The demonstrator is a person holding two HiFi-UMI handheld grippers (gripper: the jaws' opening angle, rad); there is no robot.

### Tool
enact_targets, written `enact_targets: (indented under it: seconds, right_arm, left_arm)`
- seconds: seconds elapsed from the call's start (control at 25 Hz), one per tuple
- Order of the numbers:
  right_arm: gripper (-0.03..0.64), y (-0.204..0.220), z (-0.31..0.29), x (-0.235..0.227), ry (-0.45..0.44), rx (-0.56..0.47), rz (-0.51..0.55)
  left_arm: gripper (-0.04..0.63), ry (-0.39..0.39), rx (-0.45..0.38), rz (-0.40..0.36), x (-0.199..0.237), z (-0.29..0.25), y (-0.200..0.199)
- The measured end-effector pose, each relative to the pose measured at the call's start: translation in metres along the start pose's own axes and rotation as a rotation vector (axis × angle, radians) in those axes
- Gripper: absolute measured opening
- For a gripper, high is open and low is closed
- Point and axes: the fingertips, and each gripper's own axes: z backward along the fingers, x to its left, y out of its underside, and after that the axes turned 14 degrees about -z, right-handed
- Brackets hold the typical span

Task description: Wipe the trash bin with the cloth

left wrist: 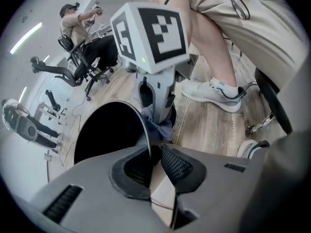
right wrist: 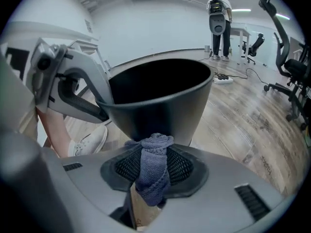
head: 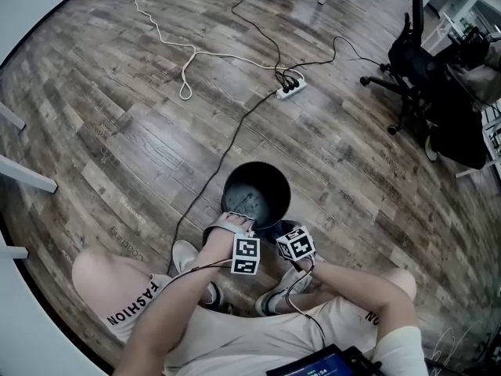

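The black trash bin stands upright on the wooden floor in front of the person's feet. My left gripper is at its near rim. In the left gripper view the thin rim runs between the jaws of the left gripper, which is shut on it. My right gripper is just right of it, low against the bin's outer wall. The right gripper is shut on a bunched blue-grey cloth, which touches the wall. The cloth also shows beside the bin.
A power strip with cables lies on the floor beyond the bin. A black office chair stands at the far right, white table legs at the left. The person's shoes are close beside the bin. A person stands far off.
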Motion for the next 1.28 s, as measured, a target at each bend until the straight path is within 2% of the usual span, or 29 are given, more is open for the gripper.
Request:
enact_targets:
  seconds: [0.2,0.52,0.64,0.76,0.92,1.08,1.24,1.28]
  right_arm:
    - [0.126,0.024,-0.038,-0.011,0.021,0.047,0.075]
    - [0.126,0.048,-0.098,-0.042,0.116,0.116,0.141]
    - [0.126,0.06,-0.116,-0.054,0.13,0.153,0.113]
    - [0.126,0.076,-0.125,-0.059,0.138,0.183,0.023]
    - [0.126,0.074,-0.117,-0.055,0.151,0.216,0.009]
    - [0.126,0.065,-0.089,-0.035,0.109,0.233,-0.043]
    - [0.126,0.056,-0.05,-0.008,0.051,0.249,-0.039]
    - [0.126,0.051,-0.041,-0.002,0.034,0.24,-0.036]
  left_arm:
    - [0.066,0.012,0.001,0.003,-0.002,0.002,-0.001]
    - [0.066,-0.005,0.008,0.039,0.004,-0.001,0.001]
    - [0.066,-0.007,0.01,0.054,0.007,-0.002,-0.002]
    - [0.066,-0.003,0.013,0.056,0.003,-0.002,-0.003]
    - [0.066,-0.006,0.019,0.06,0.004,-0.003,-0.001]
    - [0.066,-0.014,0.023,0.063,0.004,-0.004,0.0]
    - [0.067,-0.016,-0.047,0.137,0.004,0.003,-0.003]
    - [0.085,-0.012,-0.059,0.142,0.003,0.004,-0.003]
